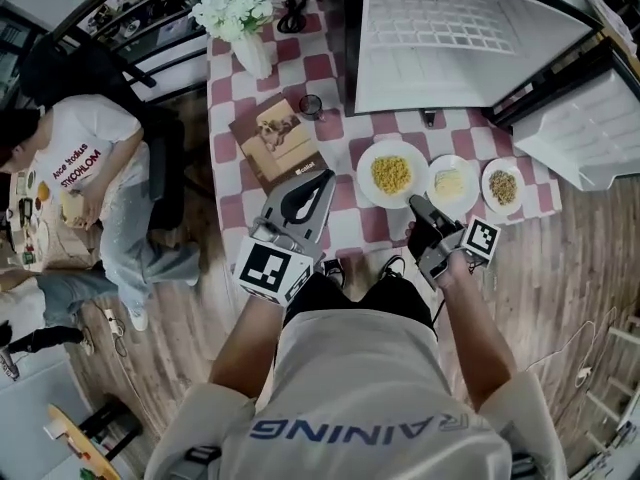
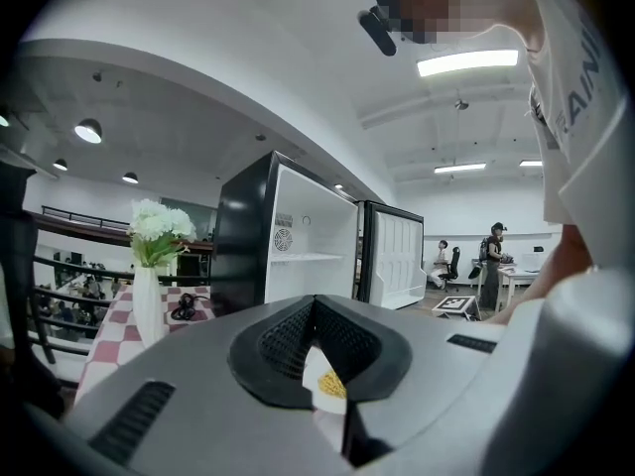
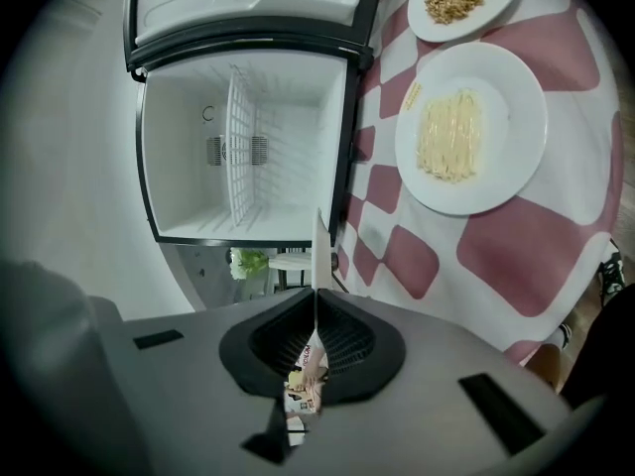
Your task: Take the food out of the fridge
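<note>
Head view alone shows three plates (image 1: 365,178) of food on the table (image 1: 345,213) and mirrored "RAINING" on the wearer's shirt (image 1: 360,426). Right gripper view shows the open fridge (image 3: 243,147) and its wire shelf. Left gripper (image 1: 322,180) and right gripper (image 1: 414,204) have their jaws pressed together, pinching nothing.

Three plates of food (image 1: 391,174) on one checked table (image 1: 352,218); one open fridge (image 3: 243,147); one vase of white flowers (image 1: 250,50); one book (image 1: 280,140); one small round item, possibly a cup (image 1: 311,105); two grippers, left gripper (image 1: 325,177) and right gripper (image 1: 413,202).
</note>
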